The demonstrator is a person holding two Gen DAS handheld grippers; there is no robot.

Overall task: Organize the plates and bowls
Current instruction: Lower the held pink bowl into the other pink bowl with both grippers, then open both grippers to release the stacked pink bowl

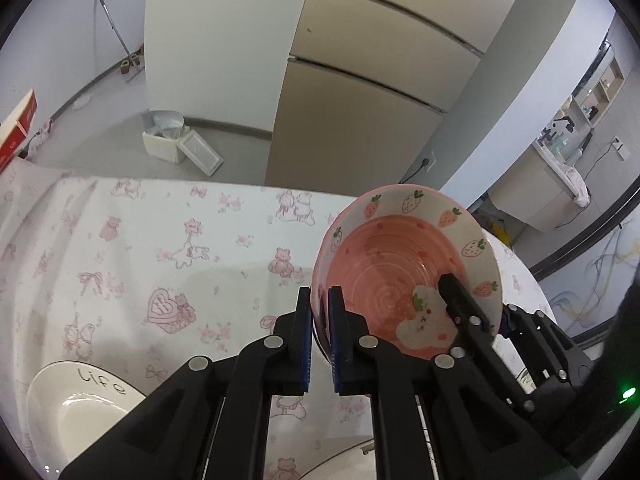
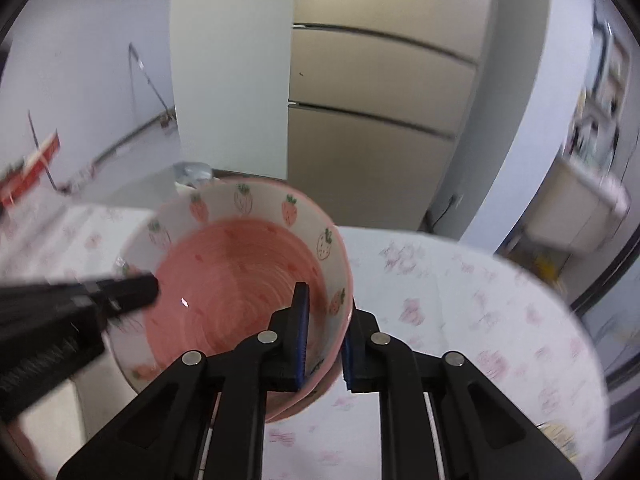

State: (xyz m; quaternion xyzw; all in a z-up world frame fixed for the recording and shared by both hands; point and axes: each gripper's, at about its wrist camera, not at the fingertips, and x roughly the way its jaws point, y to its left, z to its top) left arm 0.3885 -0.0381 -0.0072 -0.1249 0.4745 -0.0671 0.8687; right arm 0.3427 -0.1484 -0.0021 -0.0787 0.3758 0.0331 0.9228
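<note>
1. Strawberry bowl (image 1: 404, 264): a round, deep ceramic bowl held off the bench, tilted so that its open mouth faces the two cameras rather than straight up. Being circular, it has no long axis; its rim plane stands steeply inclined.
2. Bowl surface: glossy glaze; the inner floor is pink with concentric raised rings and small red dots, while the upper wall is a cream band printed with strawberries, some filled pink and some in outline. A thin pink line edges the rim.
3. Left gripper (image 1: 320, 336): its black fingers with blue pads are closed narrowly on the bowl's left rim, one pad outside the wall and one inside.
4. Right gripper (image 2: 324, 344): its fingers clamp the opposite rim in the same way, one pad inside the bowl and one outside. In the left wrist view this gripper shows as a black finger lying across the bowl's interior.
5. Bench (image 1: 168, 248): covered by a soft white cloth printed with pink bears, bows, hearts and flowers; the cloth shows shallow folds.
6. White plate (image 1: 76, 404): a smooth, glossy dish lettered "Life", resting on the cloth at lower left, well apart from the bowl.
7. Refrigerator (image 1: 360, 92): a tall beige cabinet with flat doors split by dark seams, standing beyond the bench.
8. White bin (image 1: 164, 136): a box-shaped container on the grey floor, beside the refrigerator.
</note>
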